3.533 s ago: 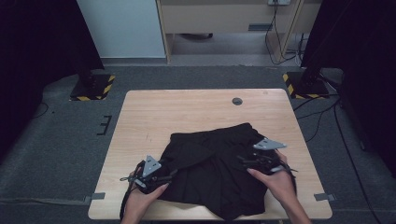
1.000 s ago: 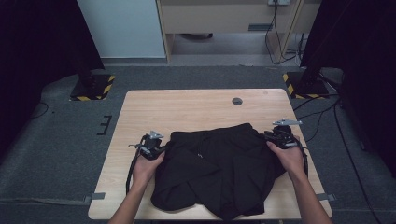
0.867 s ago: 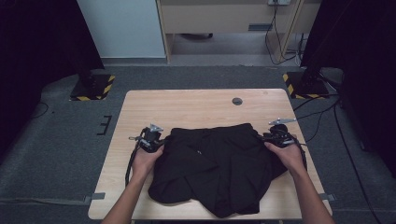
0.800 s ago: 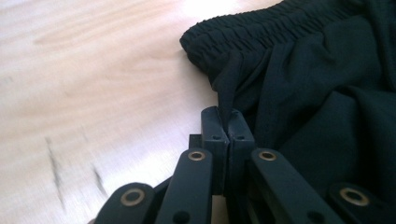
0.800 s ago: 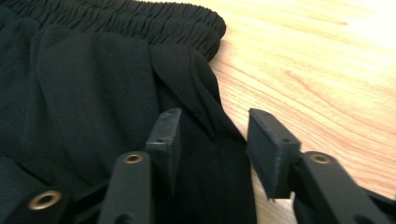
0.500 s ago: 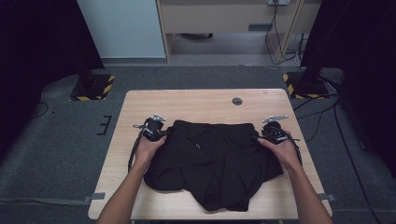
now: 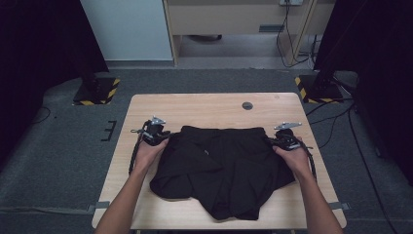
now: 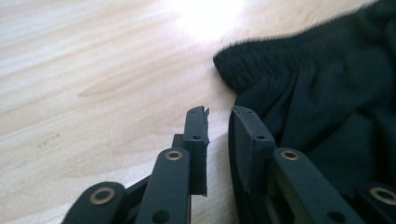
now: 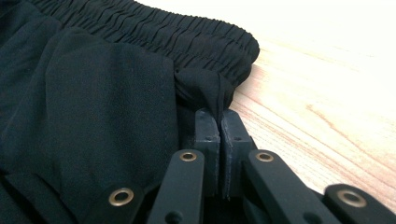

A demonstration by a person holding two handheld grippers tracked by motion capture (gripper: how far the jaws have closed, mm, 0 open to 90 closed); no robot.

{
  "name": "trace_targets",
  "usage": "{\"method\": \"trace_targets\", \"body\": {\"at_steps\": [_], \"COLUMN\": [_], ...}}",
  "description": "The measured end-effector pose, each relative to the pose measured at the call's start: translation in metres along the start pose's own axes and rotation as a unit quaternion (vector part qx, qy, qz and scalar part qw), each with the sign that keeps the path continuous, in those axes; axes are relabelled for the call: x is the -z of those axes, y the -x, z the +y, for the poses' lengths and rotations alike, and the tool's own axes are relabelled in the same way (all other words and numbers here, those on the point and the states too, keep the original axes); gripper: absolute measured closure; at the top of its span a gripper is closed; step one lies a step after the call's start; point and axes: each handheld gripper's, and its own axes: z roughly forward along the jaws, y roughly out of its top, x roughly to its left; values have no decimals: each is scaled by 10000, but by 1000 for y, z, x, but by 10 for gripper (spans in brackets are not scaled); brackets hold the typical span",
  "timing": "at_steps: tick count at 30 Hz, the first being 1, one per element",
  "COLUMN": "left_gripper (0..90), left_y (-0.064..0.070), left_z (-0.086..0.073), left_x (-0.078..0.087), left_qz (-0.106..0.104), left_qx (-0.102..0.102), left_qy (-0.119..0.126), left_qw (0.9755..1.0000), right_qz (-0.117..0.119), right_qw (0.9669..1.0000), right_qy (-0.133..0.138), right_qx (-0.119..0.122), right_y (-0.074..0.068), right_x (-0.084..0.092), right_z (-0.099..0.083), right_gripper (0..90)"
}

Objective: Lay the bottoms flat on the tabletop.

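I see the wooden table first, with the black shorts spread across its near half, waistband toward the far edge and the legs bunched toward my side. The elastic waistband runs nearly straight between my 2 hands.

My right gripper sits at the right end of that waistband. In the right gripper view its 2 jaws are pressed together on a small pinch of black fabric just below the elastic, so it is gripping the shorts.

My left gripper is at the left end of the waistband. Its jaws have just been opening, and in the left gripper view a narrow gap stands between them with bare wood behind it and nothing pinched; the cloth lies just beside the right-hand jaw.

A small dark round disc lies on the far part of the table, well apart from the shorts.
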Motion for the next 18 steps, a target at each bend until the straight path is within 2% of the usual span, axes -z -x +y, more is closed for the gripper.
{"method": "trace_targets", "body": {"at_steps": [2, 3, 4, 5, 6, 12, 13, 14, 16, 18], "left_gripper": [709, 694, 694, 691, 690, 636, 594, 588, 582, 566], "left_y": [-1, -2, -2, -2, -3, 1, 3, 3, 4, 3], "left_z": [0, 1, 1, 1, 0, 1, 0, 0, -3, -5], "left_x": [1, 0, -2, -3, -3, -7, -10, -10, -16, -21], "left_qz": [-15, -39, -3, -47, -151, -324, -275, -275, -140, -172], "left_qx": [-60, -82, -209, -215, -121, -140, -199, -199, -270, -133], "left_qy": [71, -14, -94, -75, -24, 64, -92, -92, -320, -378], "left_qw": [10000, 10000, 9997, 9997, 9998, 9994, 9994, 9994, 9990, 9990], "right_qz": [-16, -25, -25, -35, -39, -93, -89, -89, -77, -62], "right_qw": [10000, 10000, 10000, 10000, 10000, 9999, 9998, 9998, 9996, 9996], "right_qy": [19, 24, 24, 23, 16, 65, 102, 102, 130, 130], "right_qx": [-26, -40, -40, -50, -52, -113, -166, -166, -234, -251], "right_y": [0, -1, -1, -1, -1, -3, -2, -2, -2, -2], "right_x": [0, 0, 0, 0, 0, 0, 0, 0, 1, 1], "right_z": [-1, -1, -1, -1, -1, -2, -3, -3, -4, -4], "right_gripper": [874, 874, 874, 874, 873, 866, 866, 866, 866, 865]}}
